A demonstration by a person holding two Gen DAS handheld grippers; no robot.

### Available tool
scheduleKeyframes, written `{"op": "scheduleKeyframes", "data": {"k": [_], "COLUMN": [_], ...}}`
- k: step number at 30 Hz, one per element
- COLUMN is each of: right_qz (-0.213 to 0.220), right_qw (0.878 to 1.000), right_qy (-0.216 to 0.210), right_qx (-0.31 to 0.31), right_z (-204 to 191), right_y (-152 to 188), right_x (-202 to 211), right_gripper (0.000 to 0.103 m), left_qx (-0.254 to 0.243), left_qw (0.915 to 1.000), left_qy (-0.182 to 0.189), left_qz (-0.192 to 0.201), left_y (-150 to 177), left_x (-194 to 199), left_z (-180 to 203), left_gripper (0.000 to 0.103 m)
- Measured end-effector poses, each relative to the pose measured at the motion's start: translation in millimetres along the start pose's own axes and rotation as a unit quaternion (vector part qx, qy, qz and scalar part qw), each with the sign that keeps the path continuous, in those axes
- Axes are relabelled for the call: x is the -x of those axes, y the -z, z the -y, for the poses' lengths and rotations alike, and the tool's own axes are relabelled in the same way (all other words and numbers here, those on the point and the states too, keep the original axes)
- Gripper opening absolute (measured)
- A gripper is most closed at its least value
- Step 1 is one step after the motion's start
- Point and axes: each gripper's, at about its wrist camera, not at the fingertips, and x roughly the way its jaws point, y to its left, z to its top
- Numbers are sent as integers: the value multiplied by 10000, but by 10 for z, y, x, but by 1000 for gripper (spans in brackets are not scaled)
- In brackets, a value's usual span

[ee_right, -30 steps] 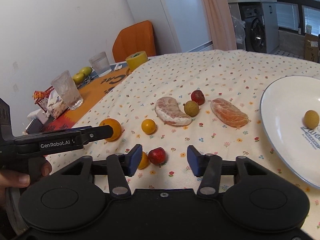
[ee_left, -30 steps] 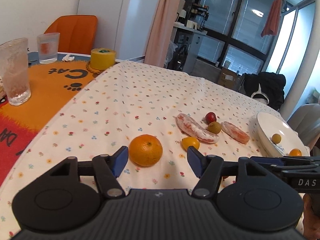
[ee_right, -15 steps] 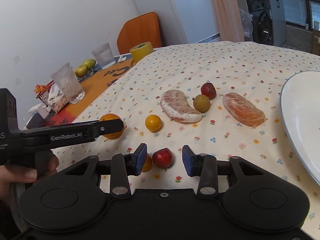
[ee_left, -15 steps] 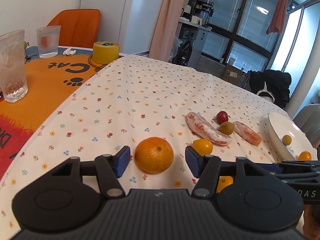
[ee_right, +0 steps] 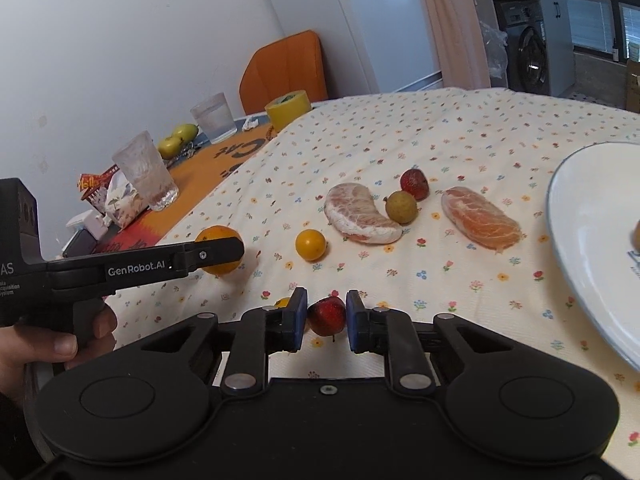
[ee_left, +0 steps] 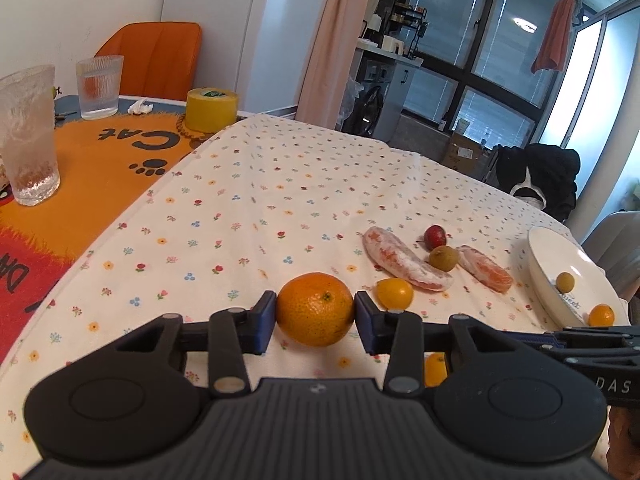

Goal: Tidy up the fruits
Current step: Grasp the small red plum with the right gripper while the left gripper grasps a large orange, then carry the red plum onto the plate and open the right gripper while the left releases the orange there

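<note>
Round white plate point(ee_left: 549, 256) held two small fruits; left gripper point(ee_left: 315, 316) clamped large orange mandarin point(ee_left: 315, 309), right gripper point(ee_right: 327, 319) clamped small red fruit point(ee_right: 327, 315); six pieces remained on floral tablecloth point(ee_left: 280, 184)

The cloth point(ee_left: 304, 184) over the desk is cream, sprinkled with tiny red, blue and orange flowers. The mandarin point(ee_left: 315, 309) is deep orange; at its 3 o'clock sits a yellow-orange kumquat point(ee_left: 394, 293). The small fruit point(ee_right: 327, 316) is glossy red — the tool pads point(ee_right: 298, 319) beside it are blue on black. The plate point(ee_right: 580, 216) is white with a thin blue rim. At 10 o'clock lies an orange mat point(ee_left: 100, 160) with black paw print and lettering.
</note>
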Motion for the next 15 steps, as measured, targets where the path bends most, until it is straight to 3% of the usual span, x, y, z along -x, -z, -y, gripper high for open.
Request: {"op": "scheduleKeyframes", "data": {"k": [15], "right_qz": [526], "right_qw": [9978], "right_qy": [302], "right_qx": [-259], "right_z": [274], "right_y": [62], "right_x": [513], "right_gripper": [19], "left_qx": [-330], "left_qw": [9987], "left_qy": [333], "left_qz": [189], "left_y": [-12], "left_x": [181], "left_z": [478], "left_gripper": [41]}}
